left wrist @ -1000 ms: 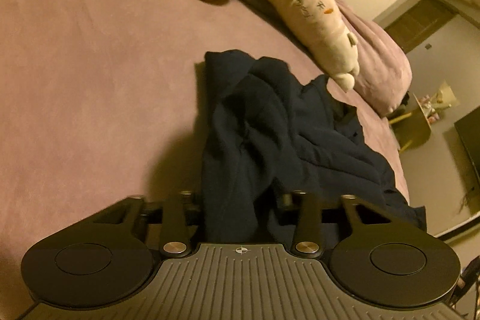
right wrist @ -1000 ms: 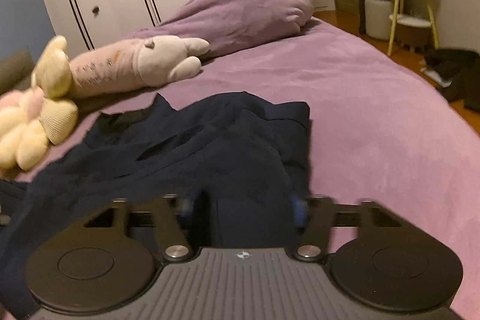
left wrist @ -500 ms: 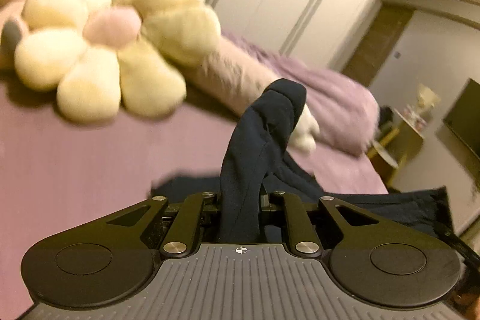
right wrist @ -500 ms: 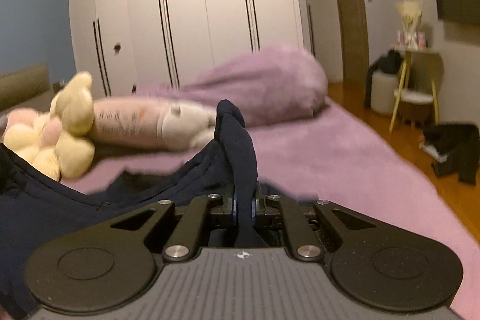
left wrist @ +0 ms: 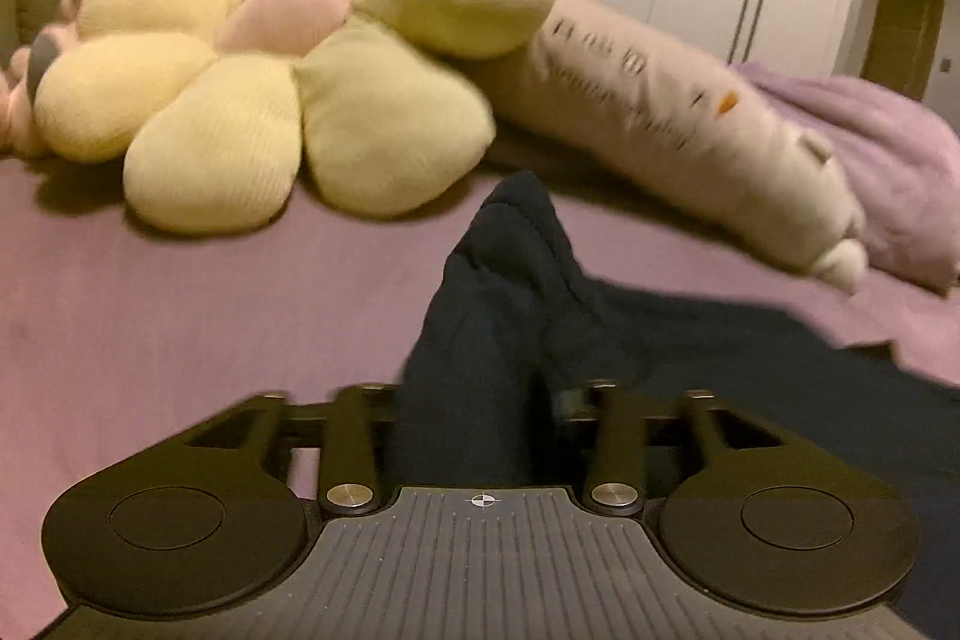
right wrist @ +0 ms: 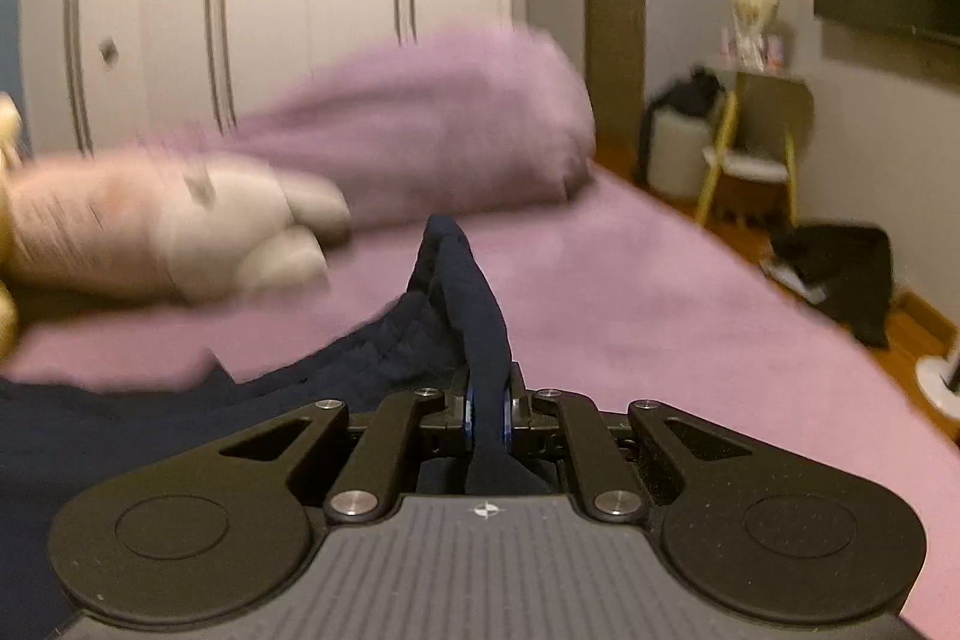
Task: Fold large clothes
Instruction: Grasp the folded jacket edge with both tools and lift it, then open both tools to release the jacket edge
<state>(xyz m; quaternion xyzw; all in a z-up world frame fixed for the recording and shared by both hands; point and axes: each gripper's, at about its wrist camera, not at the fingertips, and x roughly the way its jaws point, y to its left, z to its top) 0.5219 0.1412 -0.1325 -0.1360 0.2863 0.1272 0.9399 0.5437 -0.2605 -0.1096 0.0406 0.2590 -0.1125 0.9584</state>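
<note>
Navy garment (right wrist: 474,304) pinched in right tongs (right wrist: 487,409) over purple bed (right wrist: 630,304)

Dark blue garment (left wrist: 480,316), big, soft and wrinkled. Pinched up into a tall bunch at one spot, and into a thin fold (right wrist: 474,304) at another. Rest of it spread low and rumpled on the purple bed (left wrist: 180,316), near the pillows.

each gripper, the left gripper (left wrist: 477,400) and the right gripper (right wrist: 486,409), is matte black with two round side discs, silver pivot screws, a ribbed grey centre plate with a crosshair mark; blue pads (right wrist: 470,409) line the right's fingers.
</note>
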